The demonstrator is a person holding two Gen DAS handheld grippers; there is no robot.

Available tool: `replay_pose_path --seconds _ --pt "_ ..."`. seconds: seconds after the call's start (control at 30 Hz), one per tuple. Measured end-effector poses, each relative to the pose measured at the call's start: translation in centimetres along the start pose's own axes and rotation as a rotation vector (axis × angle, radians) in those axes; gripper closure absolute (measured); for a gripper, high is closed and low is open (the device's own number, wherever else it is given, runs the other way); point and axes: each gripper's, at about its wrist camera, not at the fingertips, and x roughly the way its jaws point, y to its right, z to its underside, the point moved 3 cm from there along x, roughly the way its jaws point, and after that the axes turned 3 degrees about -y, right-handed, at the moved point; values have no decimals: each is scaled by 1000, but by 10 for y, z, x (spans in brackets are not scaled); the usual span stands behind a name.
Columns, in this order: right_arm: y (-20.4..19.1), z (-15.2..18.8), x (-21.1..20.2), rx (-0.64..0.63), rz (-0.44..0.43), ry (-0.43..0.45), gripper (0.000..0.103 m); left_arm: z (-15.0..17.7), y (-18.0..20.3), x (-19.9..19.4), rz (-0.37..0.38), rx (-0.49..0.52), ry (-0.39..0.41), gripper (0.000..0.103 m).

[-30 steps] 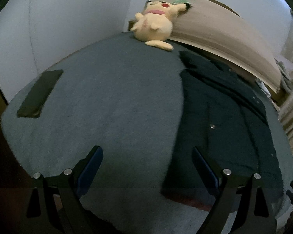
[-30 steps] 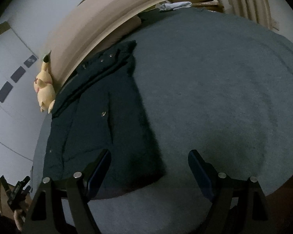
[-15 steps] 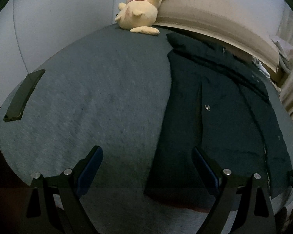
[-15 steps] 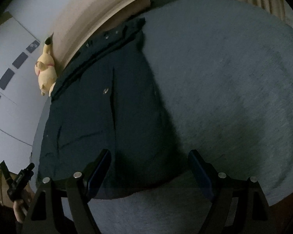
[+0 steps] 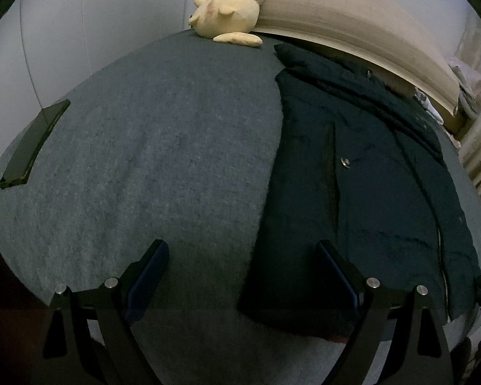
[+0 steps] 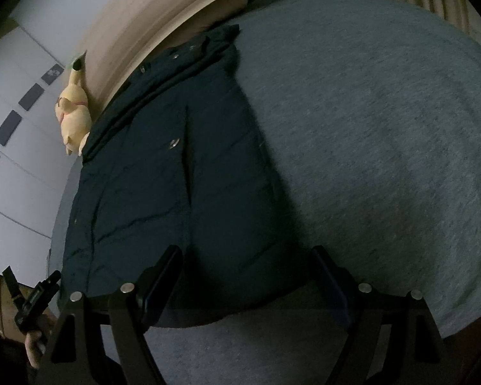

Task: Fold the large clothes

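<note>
**Both grippers poised over the coat's hem**

The coat (image 5: 362,192) lies flat on the bed (image 5: 163,166), collar toward the headboard (image 5: 352,22), hem at the near edge. The left gripper (image 5: 240,276) hangs spread and empty over the coat's near left corner; the right gripper (image 6: 245,276) hangs spread and empty over its near right corner.

Risks, as I judge them: the padded hem is thick and dark, so a gripper may pinch only the top layer, or catch the bedcover with it. Uneven lifts would skew the fold. The plush (image 5: 231,6) beyond the coat's collar and the phone (image 5: 32,147) far to the coat's left look safely clear.
</note>
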Motion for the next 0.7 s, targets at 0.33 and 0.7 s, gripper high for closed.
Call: replay_pose_path --seconds 0.33,0.7 --pt "4 1 -1 1 -11 5 19 4 10 -1 0 29 -12 11" --pt "-4 5 3 -9 23 19 19 4 20 5 19 50 -26 11"
